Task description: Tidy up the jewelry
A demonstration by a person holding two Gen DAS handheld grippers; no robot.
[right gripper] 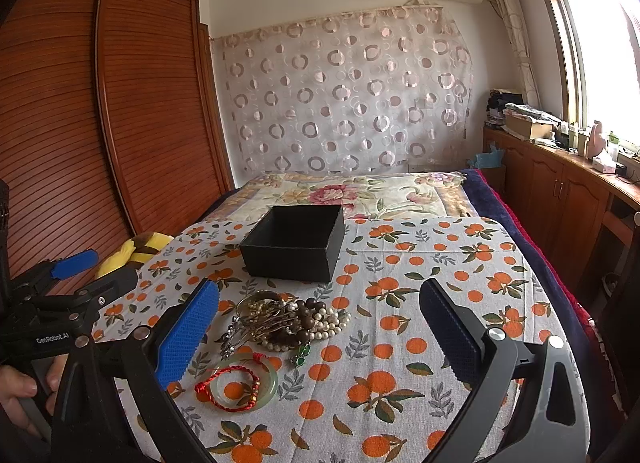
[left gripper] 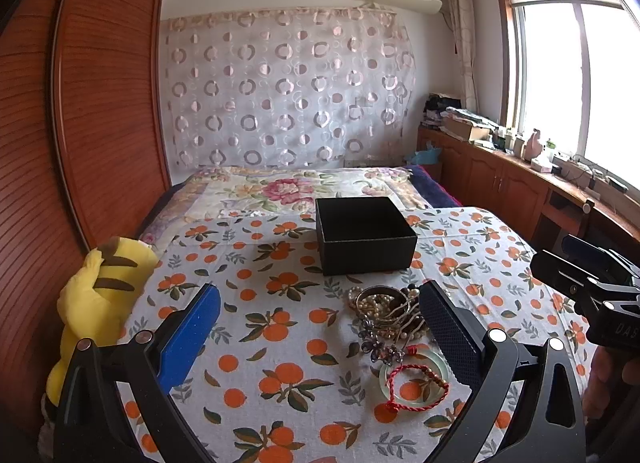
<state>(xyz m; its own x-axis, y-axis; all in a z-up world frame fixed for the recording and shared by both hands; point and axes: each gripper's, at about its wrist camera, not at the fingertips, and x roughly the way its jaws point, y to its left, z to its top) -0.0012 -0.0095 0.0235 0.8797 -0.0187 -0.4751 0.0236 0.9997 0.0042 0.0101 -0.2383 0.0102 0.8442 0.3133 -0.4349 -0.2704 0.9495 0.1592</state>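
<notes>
- Your left gripper (left gripper: 320, 327): jaws spread wide, nothing between them; it hovers above the orange-print tablecloth (left gripper: 280, 383); seen from the right wrist, its body reads "GenRobot.AI"; a hand (right gripper: 20, 387) grasps its handle
- Your right gripper (right gripper: 320, 327): jaws likewise wide apart and empty; from the left wrist, its side shows partial lettering "DAS"
- Jewelry pile (right gripper: 288, 319): pearl strands, brown beads and metal bangles tangled together on the cloth, just in front of the box
- Jade bangle (right gripper: 244, 383): lies flat nearer you, with a red cord bracelet (right gripper: 224, 381) draped across it
- Black box (right gripper: 294, 243): open-topped, interior dark; stands beyond the pile
- Yellow plush toy (left gripper: 96, 303): at the table's left edge
</notes>
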